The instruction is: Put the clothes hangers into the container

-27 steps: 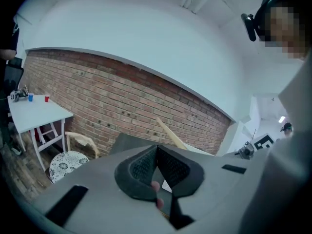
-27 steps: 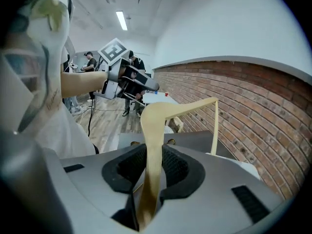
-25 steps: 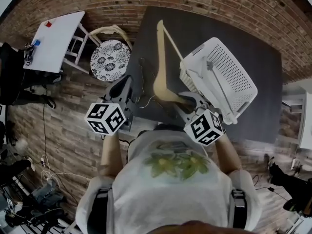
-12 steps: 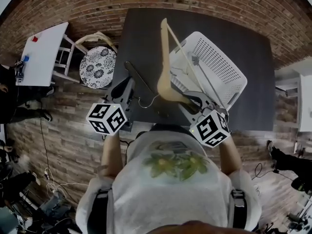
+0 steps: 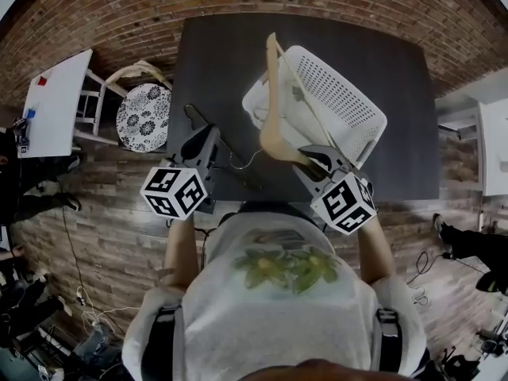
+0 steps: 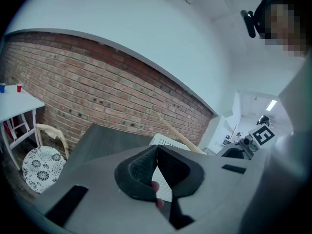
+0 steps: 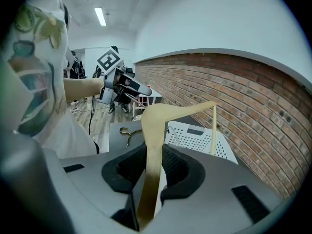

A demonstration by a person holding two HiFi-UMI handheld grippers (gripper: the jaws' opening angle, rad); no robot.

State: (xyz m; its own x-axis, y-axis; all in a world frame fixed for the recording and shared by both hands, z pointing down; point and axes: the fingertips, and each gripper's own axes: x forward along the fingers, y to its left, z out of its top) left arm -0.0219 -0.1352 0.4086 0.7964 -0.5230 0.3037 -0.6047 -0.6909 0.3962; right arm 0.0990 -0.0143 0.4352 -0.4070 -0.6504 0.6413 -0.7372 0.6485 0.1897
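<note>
A pale wooden hanger (image 5: pixel 274 125) stands tilted up, my right gripper (image 5: pixel 305 159) shut on its lower arm. Its upper end reaches over the near left rim of the white perforated basket (image 5: pixel 349 105) on the dark table (image 5: pixel 222 54). In the right gripper view the wooden hanger (image 7: pixel 156 126) runs up between the pads, with the basket (image 7: pixel 195 135) behind it. A black hanger (image 5: pixel 210 129) lies flat on the table, just right of my left gripper (image 5: pixel 202 141). In the left gripper view that gripper (image 6: pixel 156 152) is shut, pads touching at the tip, nothing seen between them.
A chair with a round patterned seat (image 5: pixel 143 116) stands left of the table, and a white side table (image 5: pixel 51 101) further left. A brick wall runs behind the table. The person's body fills the near edge. Bare table top lies beyond and right of the basket.
My right gripper has carried the wooden hanger rightward, from over the bare table to over the basket's left rim. The left gripper has shifted along the near table edge, still shut.
</note>
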